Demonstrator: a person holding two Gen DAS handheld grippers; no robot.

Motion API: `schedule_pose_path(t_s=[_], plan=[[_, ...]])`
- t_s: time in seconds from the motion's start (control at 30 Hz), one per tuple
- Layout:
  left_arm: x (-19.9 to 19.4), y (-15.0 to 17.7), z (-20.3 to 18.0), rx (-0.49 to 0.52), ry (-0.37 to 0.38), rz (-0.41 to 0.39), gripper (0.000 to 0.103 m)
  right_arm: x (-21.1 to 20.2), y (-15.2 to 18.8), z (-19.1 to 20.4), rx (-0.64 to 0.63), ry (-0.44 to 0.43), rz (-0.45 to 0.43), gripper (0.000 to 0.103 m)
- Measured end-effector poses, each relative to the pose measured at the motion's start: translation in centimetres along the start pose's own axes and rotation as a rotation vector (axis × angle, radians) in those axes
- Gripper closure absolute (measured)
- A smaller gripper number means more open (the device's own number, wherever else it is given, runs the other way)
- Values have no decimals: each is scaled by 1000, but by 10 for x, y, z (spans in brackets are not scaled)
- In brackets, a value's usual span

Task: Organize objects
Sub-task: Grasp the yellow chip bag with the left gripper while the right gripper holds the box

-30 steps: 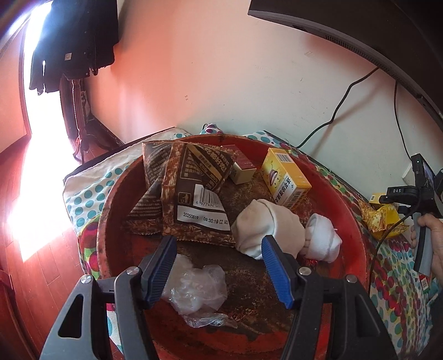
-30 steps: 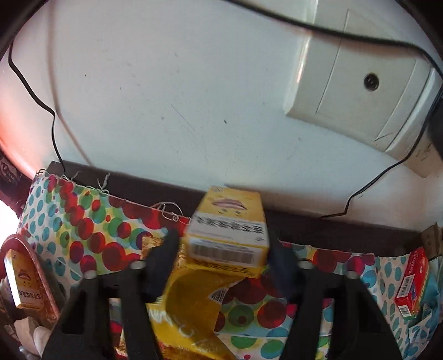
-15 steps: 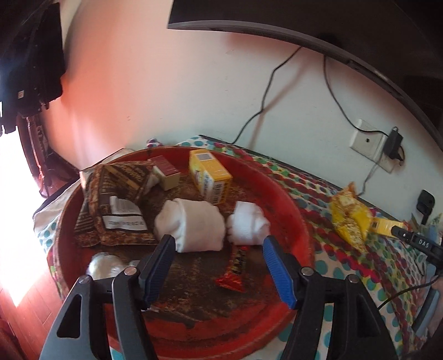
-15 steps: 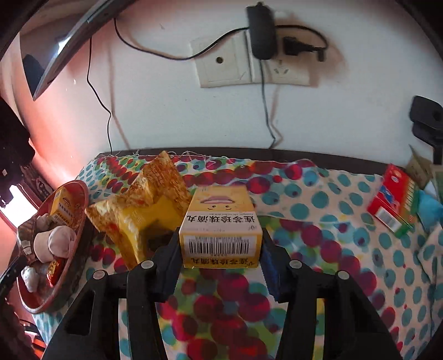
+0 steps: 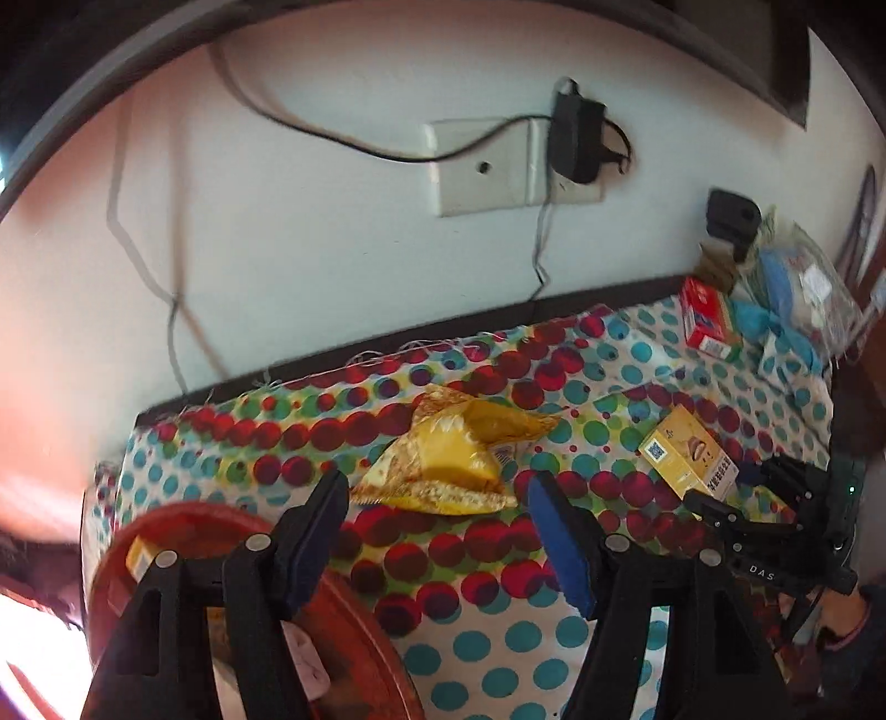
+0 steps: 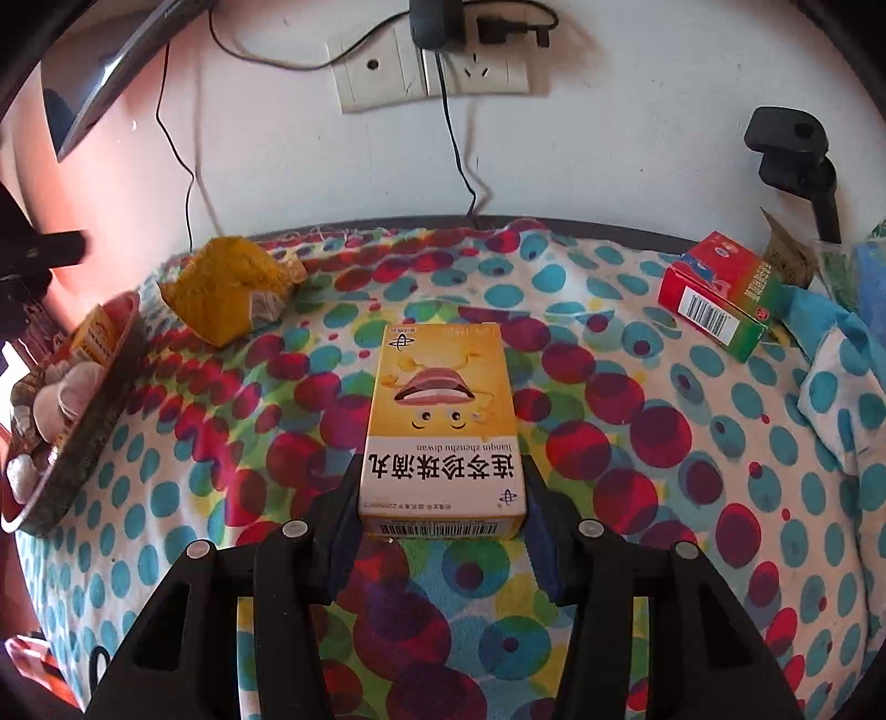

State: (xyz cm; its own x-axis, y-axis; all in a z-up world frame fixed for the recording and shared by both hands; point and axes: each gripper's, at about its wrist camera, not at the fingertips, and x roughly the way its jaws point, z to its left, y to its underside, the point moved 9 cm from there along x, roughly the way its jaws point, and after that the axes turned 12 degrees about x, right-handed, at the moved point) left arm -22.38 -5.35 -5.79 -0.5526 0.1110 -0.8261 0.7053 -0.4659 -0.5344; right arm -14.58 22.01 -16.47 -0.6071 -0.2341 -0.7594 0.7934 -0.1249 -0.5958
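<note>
My right gripper [image 6: 437, 498] is shut on a yellow medicine box [image 6: 443, 426], held over the polka-dot cloth [image 6: 637, 387]; the box also shows in the left wrist view [image 5: 686, 459]. My left gripper [image 5: 437, 526] is open and empty, just in front of a yellow snack bag [image 5: 448, 459], which also shows at the far left in the right wrist view [image 6: 232, 285]. A red round tray [image 5: 343, 609] sits below the left gripper and holds a yellow box [image 6: 94, 335] and white rolled cloths [image 6: 66, 396].
A red-and-green box [image 6: 720, 293] and blue bagged items [image 5: 786, 310] lie at the far right by the wall. Wall sockets with a plugged charger [image 6: 437, 22] and cables hang behind the table. A black mount [image 6: 792, 149] stands at the right.
My left gripper has swung right from over the tray to the yellow snack bag. My right gripper has pulled back from the wall with the yellow box, now lower over the cloth.
</note>
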Motion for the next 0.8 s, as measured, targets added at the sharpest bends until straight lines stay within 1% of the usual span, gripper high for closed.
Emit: schedule_pose_path(t_s=[0.07,0.13,0.23,0.3,0.37,0.4,0.47,0.6,0.63,0.67,0.7,0.77,0.8], plan=[[21,-14,-6,77,24,73,34,2,1,1,-8,7,5,54],[44,-26,-8,167,12,143,34,2,2,2,-18,16,6,54],[71,-25,-18,262,53,246,34,2,2,3,-21,19,7,54],[85,-20,-21,307,76,321,34,3,2,4,-14,8,17,53],[96,-19,-21,352,57,366,34,2,2,4,-5,-4,17,53],[100,-20,-21,364,58,380,34,3,2,4,-4,-5,17,53],[111,-16,-20,351,80,424,34,3,2,4,-9,1,17,53],[134,5,-21,325,56,450,34,4,2,5,-36,31,17,52],[137,10,-22,333,30,431,32,5,3,6,-45,41,17,52],[136,13,-25,331,27,402,32,5,3,7,-54,49,17,52],[134,15,-27,325,8,363,32,5,3,7,-61,53,18,53],[125,19,-28,300,-28,297,36,6,4,9,-74,59,19,53],[121,21,-29,285,-38,271,40,6,4,9,-77,61,19,53]])
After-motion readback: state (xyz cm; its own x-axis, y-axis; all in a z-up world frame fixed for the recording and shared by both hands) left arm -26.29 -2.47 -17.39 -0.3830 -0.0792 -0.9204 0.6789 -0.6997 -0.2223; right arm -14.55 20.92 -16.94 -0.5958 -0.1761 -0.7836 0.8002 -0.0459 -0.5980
